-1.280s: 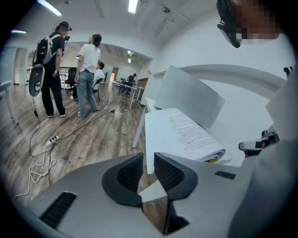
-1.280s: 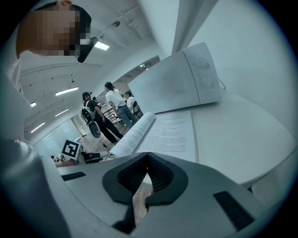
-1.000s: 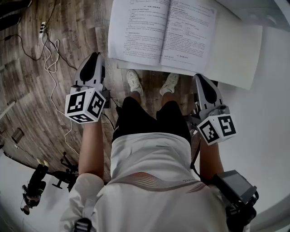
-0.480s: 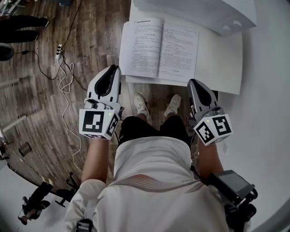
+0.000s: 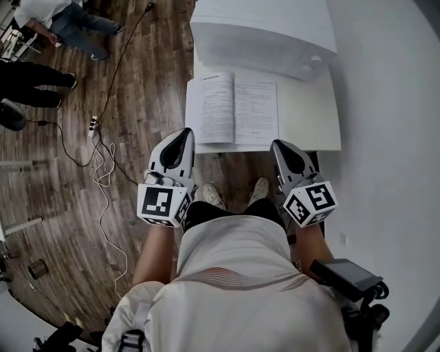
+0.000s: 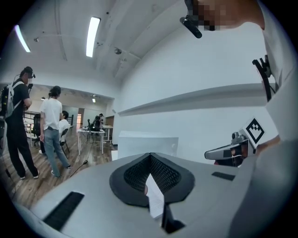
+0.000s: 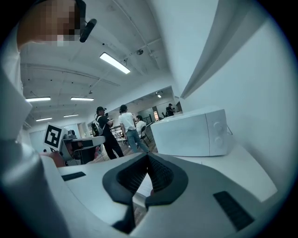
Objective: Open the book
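We look down on a dark brown plank wooden floor (image 5: 137,82) that fills the left side of the head view; against the pale wall on the right stands a white rectangular table (image 5: 309,117), and at its far end sits a white box-shaped microwave oven (image 5: 261,34) with two round knobs on its right side; the person's white shirt (image 5: 234,275) fills the bottom of the view, with black shorts (image 5: 220,210) and white shoes (image 5: 210,196) below it; the white paperback book (image 5: 234,110) already lies open and flat on the table, between the microwave and the near edge, two printed pages facing up and its left page reaching the table's left edge; the grey left gripper (image 5: 184,132) is held off the table near the book's near left corner, and in its own view its black ribbed jaws are pressed together with nothing pinched between them; the grey right gripper (image 5: 278,144) is held by the table's near edge, just right of the book, its jaws likewise meeting at the tips and holding nothing; each carries a cube with black and white square markers (image 5: 163,204); a thin white cable (image 5: 103,179) snakes over the floor from a small white power strip (image 5: 93,124); other people (image 5: 62,20) stand at the far left.
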The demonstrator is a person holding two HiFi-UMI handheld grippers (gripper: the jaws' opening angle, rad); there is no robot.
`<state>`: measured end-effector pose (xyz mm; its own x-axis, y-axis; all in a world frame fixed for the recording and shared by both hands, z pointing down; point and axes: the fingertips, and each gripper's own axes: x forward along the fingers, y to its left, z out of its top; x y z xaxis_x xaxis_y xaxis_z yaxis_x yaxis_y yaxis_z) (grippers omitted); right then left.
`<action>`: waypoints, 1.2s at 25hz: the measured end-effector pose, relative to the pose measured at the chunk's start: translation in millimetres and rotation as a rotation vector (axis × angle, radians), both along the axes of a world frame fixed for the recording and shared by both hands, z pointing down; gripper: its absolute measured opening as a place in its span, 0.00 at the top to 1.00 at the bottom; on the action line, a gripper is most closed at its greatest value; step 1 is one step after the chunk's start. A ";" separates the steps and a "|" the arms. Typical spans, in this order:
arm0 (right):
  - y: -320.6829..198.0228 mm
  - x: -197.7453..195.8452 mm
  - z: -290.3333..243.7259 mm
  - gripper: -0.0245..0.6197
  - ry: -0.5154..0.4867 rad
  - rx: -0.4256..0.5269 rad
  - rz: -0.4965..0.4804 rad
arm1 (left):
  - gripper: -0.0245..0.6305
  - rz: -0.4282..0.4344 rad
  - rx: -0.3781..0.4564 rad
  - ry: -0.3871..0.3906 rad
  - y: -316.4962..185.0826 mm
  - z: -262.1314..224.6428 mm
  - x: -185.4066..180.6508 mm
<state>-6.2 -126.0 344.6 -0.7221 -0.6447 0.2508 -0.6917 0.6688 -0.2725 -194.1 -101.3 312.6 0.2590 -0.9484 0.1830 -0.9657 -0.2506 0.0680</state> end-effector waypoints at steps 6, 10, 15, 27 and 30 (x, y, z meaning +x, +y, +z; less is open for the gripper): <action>9.1 -6.3 -38.8 0.96 -0.001 0.080 0.049 | 0.95 0.032 -0.004 0.048 11.7 -23.8 -6.3; 14.0 -2.1 -59.0 0.96 -0.011 0.118 0.063 | 0.95 0.057 0.011 0.051 19.5 -39.6 2.9; 15.8 3.9 -78.5 0.96 -0.037 0.167 0.032 | 0.95 0.047 0.062 0.051 22.3 -64.6 14.8; 29.0 62.9 -100.7 0.96 -0.085 0.232 -0.020 | 0.95 -0.018 0.087 0.060 44.8 -76.1 67.6; 37.5 78.3 -100.5 0.96 -0.095 0.227 -0.027 | 0.95 -0.038 0.078 0.067 58.9 -77.1 78.8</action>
